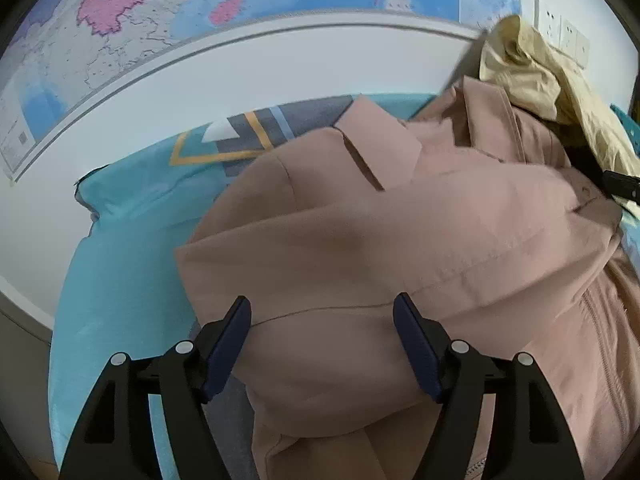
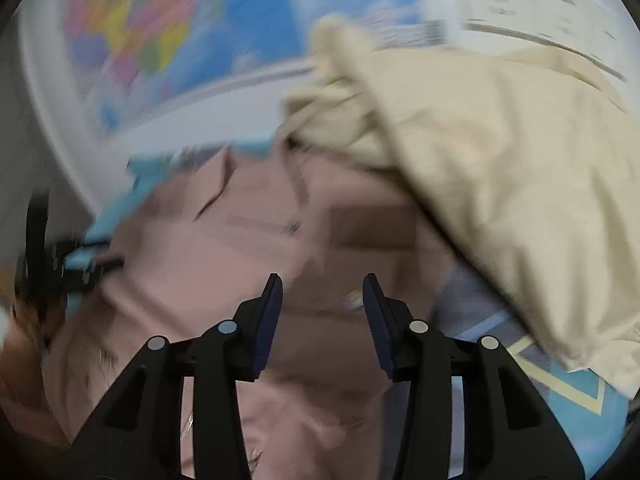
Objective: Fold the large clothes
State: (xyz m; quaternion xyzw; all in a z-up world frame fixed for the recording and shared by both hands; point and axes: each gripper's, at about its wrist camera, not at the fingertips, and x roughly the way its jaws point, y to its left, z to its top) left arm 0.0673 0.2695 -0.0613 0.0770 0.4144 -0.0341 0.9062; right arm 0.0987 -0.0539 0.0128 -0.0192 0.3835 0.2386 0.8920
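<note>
Both tongs, the left gripper [image 1: 322, 322] and right gripper [image 2: 322, 300], hang open and empty over the pink coat [image 1: 380, 240] on the blue bed [image 1: 120, 248], so next comes grabbing an edge to fold.

Your left tool [image 1: 322, 314] has black angular arms, dark blue ribbed pads [image 1: 226, 354] and silver round screws. Your right tool [image 2: 322, 292] matches: black arms, blue pads [image 2: 266, 326], silver screws.

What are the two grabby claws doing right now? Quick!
Left gripper: open, holding nothing, over the pink jacket.
Right gripper: open, holding nothing, above the same jacket, beside the cream garment.
</note>
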